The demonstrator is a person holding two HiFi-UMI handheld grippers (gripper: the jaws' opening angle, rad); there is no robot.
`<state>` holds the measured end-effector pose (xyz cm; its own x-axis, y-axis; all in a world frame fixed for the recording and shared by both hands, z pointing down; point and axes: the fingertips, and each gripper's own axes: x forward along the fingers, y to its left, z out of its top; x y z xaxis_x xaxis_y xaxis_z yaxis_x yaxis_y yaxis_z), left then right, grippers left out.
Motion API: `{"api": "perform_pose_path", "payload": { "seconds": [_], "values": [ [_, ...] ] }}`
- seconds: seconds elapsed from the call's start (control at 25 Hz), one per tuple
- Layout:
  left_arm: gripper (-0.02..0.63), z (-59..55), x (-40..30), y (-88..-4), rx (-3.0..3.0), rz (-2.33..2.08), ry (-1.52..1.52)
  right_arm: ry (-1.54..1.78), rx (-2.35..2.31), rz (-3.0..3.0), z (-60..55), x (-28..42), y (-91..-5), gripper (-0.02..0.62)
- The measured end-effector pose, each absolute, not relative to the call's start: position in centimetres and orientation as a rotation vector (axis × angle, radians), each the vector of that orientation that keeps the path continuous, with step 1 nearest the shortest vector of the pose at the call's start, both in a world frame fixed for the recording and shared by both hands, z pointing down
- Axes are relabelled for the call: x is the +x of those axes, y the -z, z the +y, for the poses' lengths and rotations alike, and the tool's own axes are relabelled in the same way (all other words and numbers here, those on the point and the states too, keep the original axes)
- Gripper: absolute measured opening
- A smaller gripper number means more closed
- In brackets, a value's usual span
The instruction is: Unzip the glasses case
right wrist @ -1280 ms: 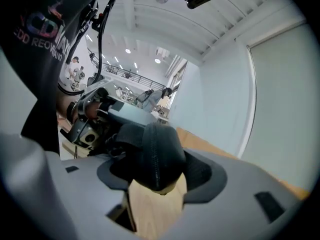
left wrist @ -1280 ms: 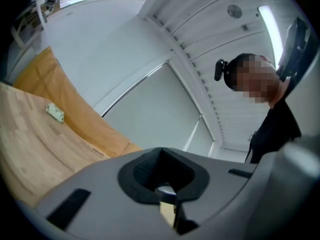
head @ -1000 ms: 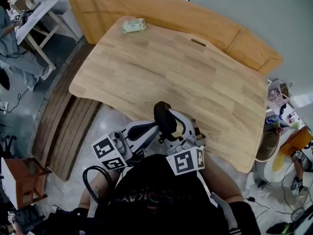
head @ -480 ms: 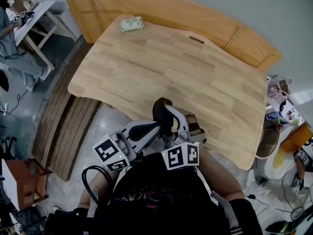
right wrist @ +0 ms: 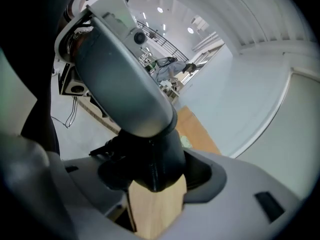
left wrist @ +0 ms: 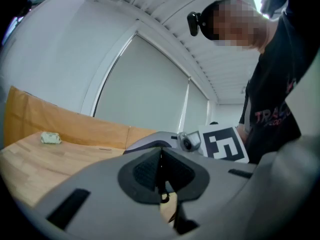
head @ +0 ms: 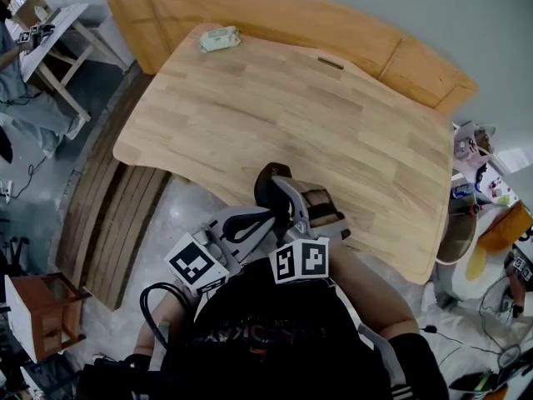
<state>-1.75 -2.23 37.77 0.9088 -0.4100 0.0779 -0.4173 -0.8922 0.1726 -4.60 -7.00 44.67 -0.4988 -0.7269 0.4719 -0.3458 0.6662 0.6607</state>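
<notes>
Now: left gripper (left wrist: 161, 176), pads (left wrist: 142, 173) pressed flat together, with no gap along the seam. A small dark tab pokes out just below where they meet. I take it to be the zip pull (left wrist: 163, 197), though it is too small to be certain. In the head view this gripper comes in from the left, roughly level.

Opposite it, right gripper (right wrist: 155, 181): jaws stand wide, clamped on one end of the black glasses case (right wrist: 150, 149), pads against its two sides. A seam runs down the case's rounded end toward the camera. Cannot tell from it whether the zip has begun to part.

Head view: the case stands upright between the two grippers. It is held in the air close to the person's chest, at the near edge of the wooden table (head: 275, 115), not resting on it. A small pale-green packet (head: 218, 38) sits at the far corner, well apart; not relevant.

Step in hand (judgement): draw the zip pull round the case's curved edge. Notes for doing it well:
- The right grip acts as anchor. The shell should bear it, but clamping on the zip line itself would bind the teeth.
- Pull along the track, not away from it, and follow the curve by rolling the left wrist.
- A thin tab between flat pads may slip; if so, re-pinch deeper.
- Draw slowly, and turn the case with the right hand so the track stays in line.
</notes>
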Motion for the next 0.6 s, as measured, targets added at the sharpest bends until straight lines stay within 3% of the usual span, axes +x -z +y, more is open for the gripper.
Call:
{"api": "perform_pose_path", "payload": {
  "seconds": [0.36, 0.6],
  "values": [
    [0.014, -1.6, -0.9, -38.7, 3.048, -0.636, -0.267, 0.632, 0.79, -2.1, -6.7, -5.2, -45.9, 0.27],
    [0.014, -1.9, -0.9, -38.8, 3.0, -0.658, -0.211, 0.595, 0.814, -2.121, -6.7, -4.9, -46.0, 0.27]
  ]
}}
